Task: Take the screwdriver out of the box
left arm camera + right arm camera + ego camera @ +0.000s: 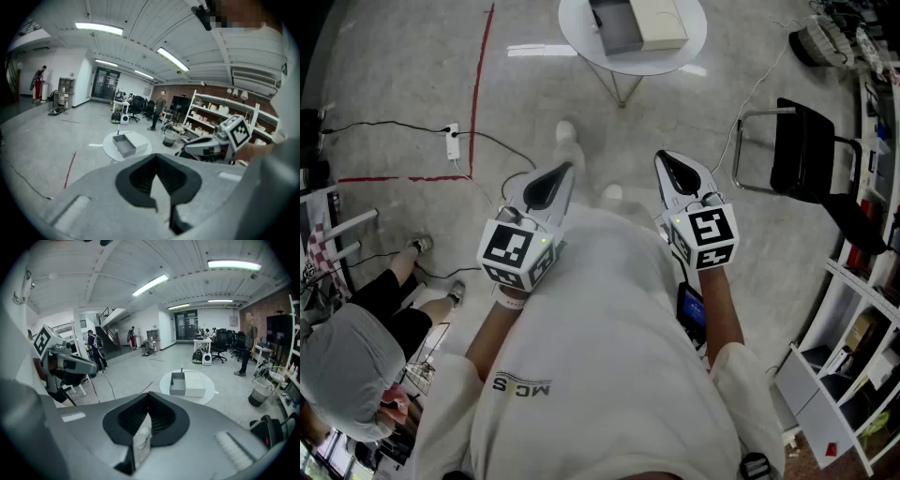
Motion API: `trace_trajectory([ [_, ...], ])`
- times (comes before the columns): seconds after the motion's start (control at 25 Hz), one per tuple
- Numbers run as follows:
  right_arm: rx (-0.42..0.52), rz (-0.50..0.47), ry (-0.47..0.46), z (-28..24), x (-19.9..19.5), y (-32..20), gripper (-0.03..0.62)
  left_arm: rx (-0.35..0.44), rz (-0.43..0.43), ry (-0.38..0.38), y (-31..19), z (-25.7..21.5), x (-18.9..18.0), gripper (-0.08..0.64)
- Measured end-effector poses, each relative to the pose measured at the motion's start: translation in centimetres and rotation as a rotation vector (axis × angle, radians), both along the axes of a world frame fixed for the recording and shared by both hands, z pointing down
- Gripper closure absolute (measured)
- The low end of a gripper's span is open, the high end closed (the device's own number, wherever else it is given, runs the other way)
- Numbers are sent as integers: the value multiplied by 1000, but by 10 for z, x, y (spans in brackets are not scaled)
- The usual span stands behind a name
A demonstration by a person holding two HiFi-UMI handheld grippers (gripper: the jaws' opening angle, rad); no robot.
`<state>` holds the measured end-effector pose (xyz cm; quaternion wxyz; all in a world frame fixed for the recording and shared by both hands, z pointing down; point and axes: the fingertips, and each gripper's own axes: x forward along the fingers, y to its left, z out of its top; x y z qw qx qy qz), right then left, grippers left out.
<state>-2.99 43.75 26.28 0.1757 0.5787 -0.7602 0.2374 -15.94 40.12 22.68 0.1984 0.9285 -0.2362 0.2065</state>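
An open box (637,23) lies on a round white table (675,58) well ahead of me on the floor; its grey tray sits beside a cream part. The box (187,384) also shows in the right gripper view, with a small dark thing in the tray too small to name. I cannot make out a screwdriver. My left gripper (565,169) and right gripper (662,157) are held close to my chest, far from the table, both shut and empty. The left gripper view shows the box (126,144) beyond its shut jaws.
A black chair (802,150) stands at the right, with white shelves (853,347) behind it. A power strip (452,141) with cables and a red tape line (478,94) lie on the floor at left. A seated person (356,356) is at lower left.
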Motion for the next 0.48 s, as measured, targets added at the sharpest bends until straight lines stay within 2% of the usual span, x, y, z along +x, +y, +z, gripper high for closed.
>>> trace_trajectory([
  [0.2,7,46,-45,-17,9,53,591,1,-43,29,32,-14,-6,558],
  [0.48,55,73,-61,-35,8,74,592,47,-20,60,47,-32,7,558],
])
